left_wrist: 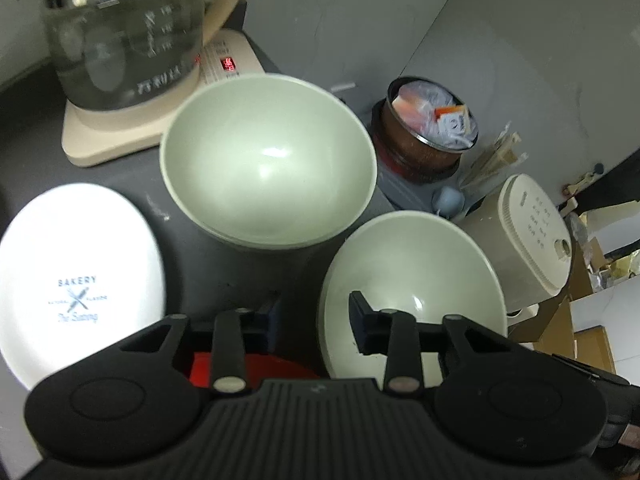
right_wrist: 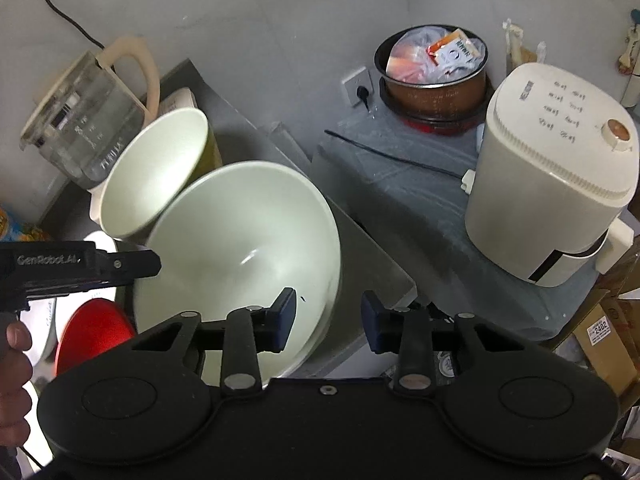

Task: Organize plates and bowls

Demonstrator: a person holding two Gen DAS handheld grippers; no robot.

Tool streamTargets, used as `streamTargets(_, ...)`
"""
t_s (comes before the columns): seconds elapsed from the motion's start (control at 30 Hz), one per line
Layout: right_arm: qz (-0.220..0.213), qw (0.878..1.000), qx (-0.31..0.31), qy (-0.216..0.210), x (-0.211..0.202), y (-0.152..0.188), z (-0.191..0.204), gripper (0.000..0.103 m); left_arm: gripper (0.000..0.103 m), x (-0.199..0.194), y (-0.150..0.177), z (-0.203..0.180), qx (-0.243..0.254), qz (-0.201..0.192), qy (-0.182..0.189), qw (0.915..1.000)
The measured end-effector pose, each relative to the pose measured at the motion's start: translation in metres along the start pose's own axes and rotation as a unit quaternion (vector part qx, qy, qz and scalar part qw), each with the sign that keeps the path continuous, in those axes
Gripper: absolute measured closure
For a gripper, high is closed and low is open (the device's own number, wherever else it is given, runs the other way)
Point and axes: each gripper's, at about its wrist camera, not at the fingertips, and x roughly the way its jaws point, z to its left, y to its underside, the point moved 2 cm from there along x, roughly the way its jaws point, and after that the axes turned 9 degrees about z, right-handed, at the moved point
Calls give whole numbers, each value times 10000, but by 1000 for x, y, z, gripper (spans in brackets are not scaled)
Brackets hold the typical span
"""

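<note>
White plate: it sits at your far left on the dark counter, printed "BAKERY" in blue, flat and well lit.
Glass kettle: you see it behind the plate, standing on its cream base with a red digital readout lit.
Red dish: it lies low between the plate and the shallow bowl, mostly hidden under your left gripper; in the right wrist view it shows at.
Left gripper: your jaws stand apart and hold nothing; the right finger overlaps the shallow bowl's near left rim, but you cannot tell from here whether it touches.
Deep bowl: pale green, upright in the middle of the counter, just in front of the kettle base; a second rim line beneath it suggests a stack, though that is not certain.
Shallow bowl: wide, pale green, just right of the deep bowl at the counter's edge.
Right gripper: your jaws are spread and empty, straddling the shallow bowl's right rim, with the left finger over the bowl's inside.
Brown pot: set back on the lower grey surface, stuffed with plastic bags and packets.
Rice cooker: cream, at your far right, beside the pot.
</note>
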Motion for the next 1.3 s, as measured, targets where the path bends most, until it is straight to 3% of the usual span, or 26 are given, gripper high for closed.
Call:
streamTargets(0.37,317,9991,131,-243,19,-8,-8,81,86,35,-12,-10,-114,522,-91,9985)
streamTargets(0.57,424,9989,-92,-157,25,-9,-1,87,89,38,-15,-5,-306,593,-12,9978)
streamTargets(0.9,113,9997,-175,-139,9,-13,-1,88,89,25,-10,-6,-194,463,109,9987)
streamTargets(1.3,-402,9988,-217,-197,-34,-17,13,88,89,-29,-6,-8,-61,-21,253,9997)
